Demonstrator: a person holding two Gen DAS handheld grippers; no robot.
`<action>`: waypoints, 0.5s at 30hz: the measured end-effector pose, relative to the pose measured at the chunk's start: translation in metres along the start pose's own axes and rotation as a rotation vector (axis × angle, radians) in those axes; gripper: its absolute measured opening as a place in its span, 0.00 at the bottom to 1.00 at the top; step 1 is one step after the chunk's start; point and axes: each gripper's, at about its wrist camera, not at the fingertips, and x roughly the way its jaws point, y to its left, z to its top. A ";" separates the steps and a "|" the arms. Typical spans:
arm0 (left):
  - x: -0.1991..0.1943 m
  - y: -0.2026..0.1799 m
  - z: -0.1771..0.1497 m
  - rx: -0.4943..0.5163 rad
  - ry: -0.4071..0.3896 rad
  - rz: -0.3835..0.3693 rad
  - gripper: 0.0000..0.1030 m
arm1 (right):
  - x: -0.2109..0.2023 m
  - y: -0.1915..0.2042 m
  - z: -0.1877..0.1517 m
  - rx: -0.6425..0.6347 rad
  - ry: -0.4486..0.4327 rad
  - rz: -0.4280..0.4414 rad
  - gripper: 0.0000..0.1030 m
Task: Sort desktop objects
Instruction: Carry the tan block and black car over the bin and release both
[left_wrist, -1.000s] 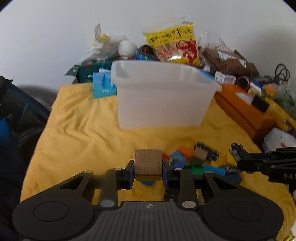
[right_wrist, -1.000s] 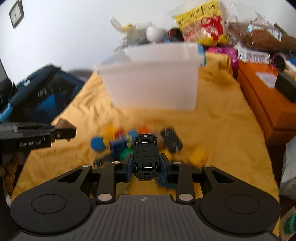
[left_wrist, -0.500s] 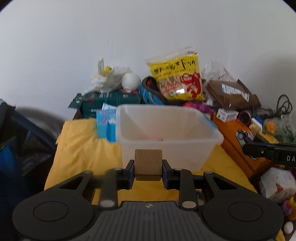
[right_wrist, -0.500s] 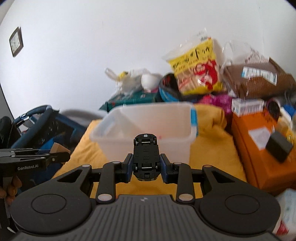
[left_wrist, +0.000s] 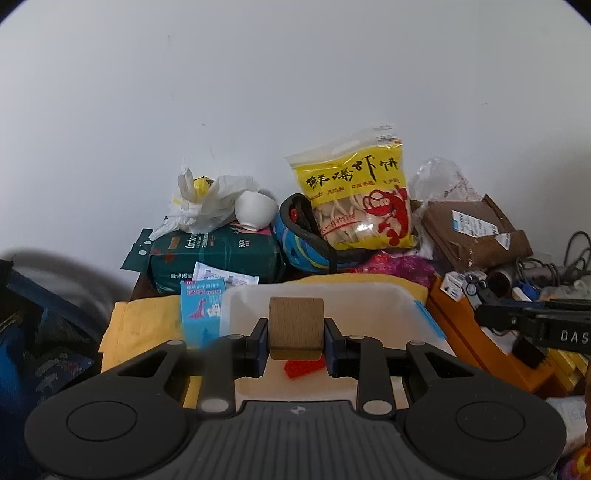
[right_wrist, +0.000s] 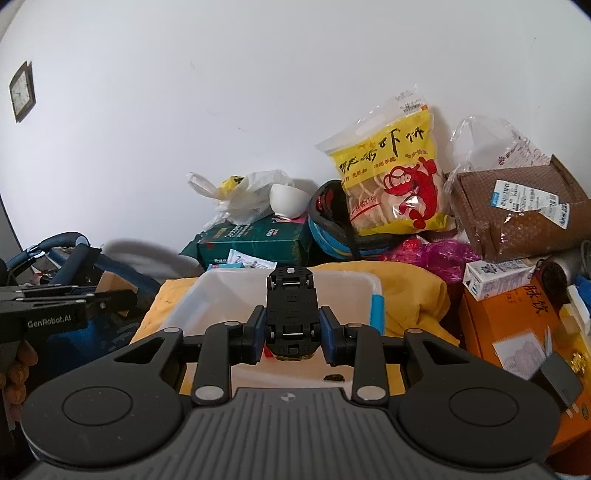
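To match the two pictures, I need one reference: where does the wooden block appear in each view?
Left wrist view: the wooden block sits at centre, clamped in the left gripper, in front of the clear plastic bin.
Right wrist view: only its corner shows at the left edge, beside the left gripper.
Shared landmark: the yellow snack bag against the wall.

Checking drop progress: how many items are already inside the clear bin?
2: a red piece in the clear bin under the left gripper; a small dark piece. Others may be hidden.
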 end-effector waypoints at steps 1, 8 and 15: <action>0.006 0.001 0.003 -0.002 0.007 0.006 0.32 | 0.005 -0.001 0.002 -0.004 0.007 -0.006 0.32; 0.049 0.007 0.011 -0.023 0.081 0.024 0.32 | 0.045 -0.012 0.007 -0.001 0.096 -0.016 0.32; 0.089 0.006 0.008 -0.031 0.169 0.036 0.32 | 0.085 -0.021 0.004 0.002 0.183 -0.031 0.32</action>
